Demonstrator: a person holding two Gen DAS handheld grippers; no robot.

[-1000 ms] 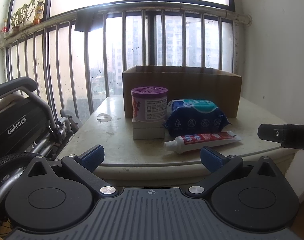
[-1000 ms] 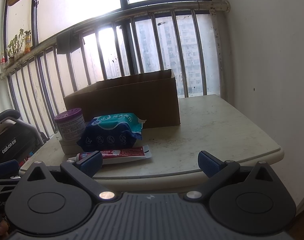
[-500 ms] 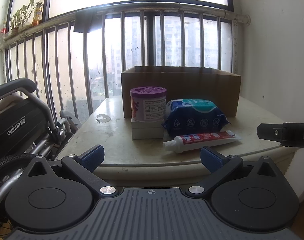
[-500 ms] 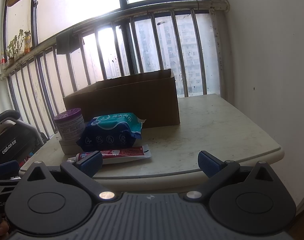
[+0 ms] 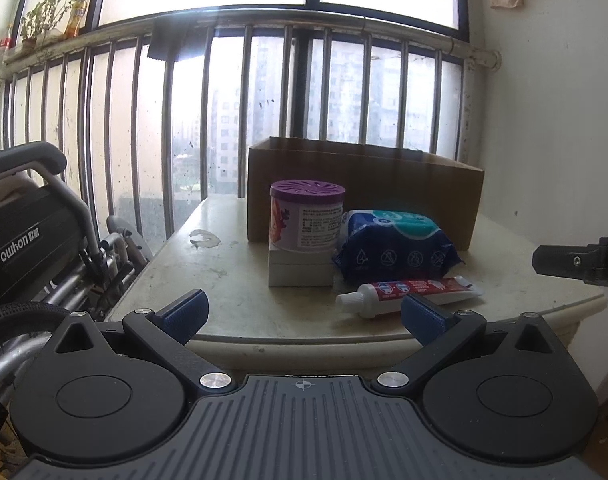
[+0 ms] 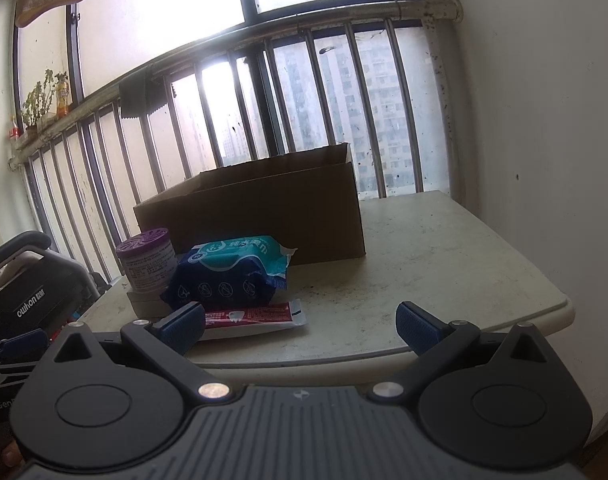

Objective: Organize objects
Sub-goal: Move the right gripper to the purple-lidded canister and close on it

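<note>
A purple-lidded round can (image 5: 307,216) (image 6: 146,259) stands on a small white box (image 5: 300,269). Beside it lie a blue wipes pack (image 5: 395,246) (image 6: 236,272) and a red toothpaste tube (image 5: 407,292) (image 6: 252,316). An open cardboard box (image 5: 363,184) (image 6: 264,212) stands behind them on the pale table (image 5: 232,288) (image 6: 443,264). My left gripper (image 5: 302,316) is open and empty, before the table's front edge. My right gripper (image 6: 300,324) is open and empty, at the front edge right of the toothpaste; part of it shows in the left wrist view (image 5: 579,260).
A folded wheelchair (image 5: 36,236) (image 6: 28,300) stands left of the table. Window bars (image 5: 288,112) run behind the table and a white wall (image 6: 543,140) is on the right. Potted plants (image 5: 48,16) sit on a high ledge.
Both views have shifted only slightly; the left gripper has drifted a little left. Both grippers stay open and nothing on the table has moved.
</note>
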